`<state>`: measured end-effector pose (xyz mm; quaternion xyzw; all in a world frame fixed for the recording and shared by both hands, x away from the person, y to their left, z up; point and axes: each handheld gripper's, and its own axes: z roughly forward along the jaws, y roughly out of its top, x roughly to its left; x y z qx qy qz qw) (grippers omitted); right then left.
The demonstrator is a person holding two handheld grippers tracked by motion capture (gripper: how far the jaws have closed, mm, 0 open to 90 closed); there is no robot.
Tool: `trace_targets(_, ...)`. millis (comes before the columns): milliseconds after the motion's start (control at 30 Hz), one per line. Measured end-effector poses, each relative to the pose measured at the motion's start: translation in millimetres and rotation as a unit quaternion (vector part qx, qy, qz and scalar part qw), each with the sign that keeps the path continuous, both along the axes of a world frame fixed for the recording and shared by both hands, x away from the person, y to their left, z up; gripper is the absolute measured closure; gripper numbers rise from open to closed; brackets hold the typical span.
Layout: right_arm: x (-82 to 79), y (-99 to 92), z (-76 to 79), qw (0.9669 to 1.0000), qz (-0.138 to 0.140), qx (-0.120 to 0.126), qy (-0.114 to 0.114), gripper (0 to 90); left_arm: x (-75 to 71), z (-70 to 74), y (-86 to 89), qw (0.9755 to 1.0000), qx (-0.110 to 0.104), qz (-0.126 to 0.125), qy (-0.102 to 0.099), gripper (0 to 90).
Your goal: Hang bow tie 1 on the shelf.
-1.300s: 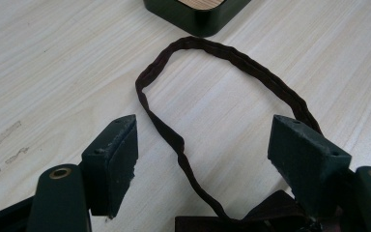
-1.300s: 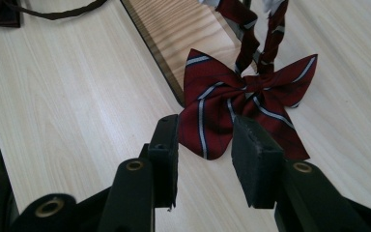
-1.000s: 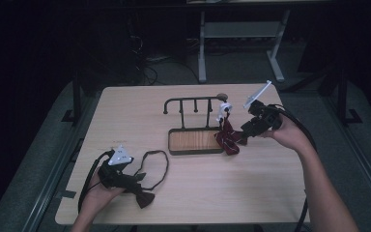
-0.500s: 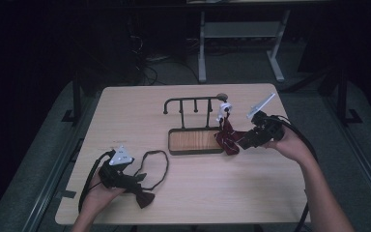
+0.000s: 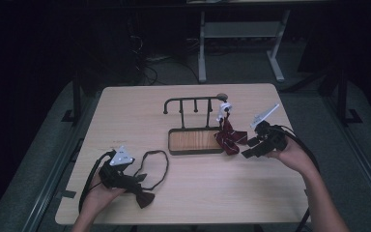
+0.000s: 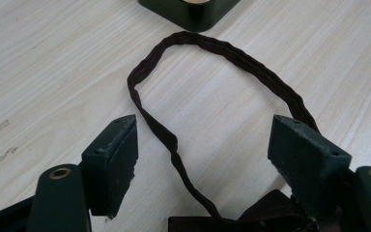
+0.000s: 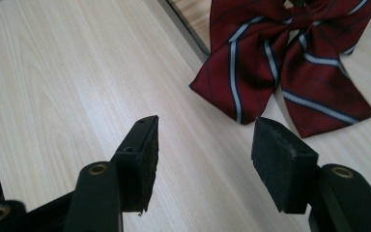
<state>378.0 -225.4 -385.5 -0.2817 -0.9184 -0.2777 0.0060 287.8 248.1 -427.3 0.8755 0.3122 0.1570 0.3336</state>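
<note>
Wooden table (image 5: 125, 116) carries a dark rack (image 5: 195, 140) with a wood-lined base. Red striped bow tie (image 7: 290, 63) droops off the rack's right end onto the tabletop. Right gripper (image 7: 205, 145): jaws have just been opening, now wide, nothing between them, just short of the tie. Left gripper (image 6: 203, 150): jaws wide, astride a dark bow tie's strap loop (image 6: 232, 53), not pressing on it.

Gripper (image 6: 203, 164) jaws apart — dark strap loop (image 6: 232, 58) on table (image 6: 53, 63) between them.
</note>
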Motion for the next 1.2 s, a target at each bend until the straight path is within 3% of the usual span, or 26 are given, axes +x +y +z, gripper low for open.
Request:
trace_targets(267, -7.0, -4.5, -10.3, 1.0000, -0.003, 0.002, 0.005, 42.2, -0.3, -0.6, -0.6, 1.0000, -0.001, 0.002, 0.004, 26.7)
trace_targets(633, -22.0, -5.6, -16.8, 0.9999, -0.001, 0.012, -0.003, 41.1, 0.6, -1.2, -0.9, 1.0000, -0.001, 0.003, 0.008, 26.9)
trace_targets(933, -31.2, -10.7, -25.0, 0.9999, -0.008, 0.006, -0.004, 40.1, 1.8, -1.8, -1.9, 0.9999, 0.005, -0.002, 0.010, 26.9)
trace_targets(1200, -40.8, -10.8, -32.5, 0.9997, -0.014, 0.019, -0.012, 39.0, 2.1, -2.4, -3.5, 0.9999, 0.003, 0.000, 0.013, 27.3)
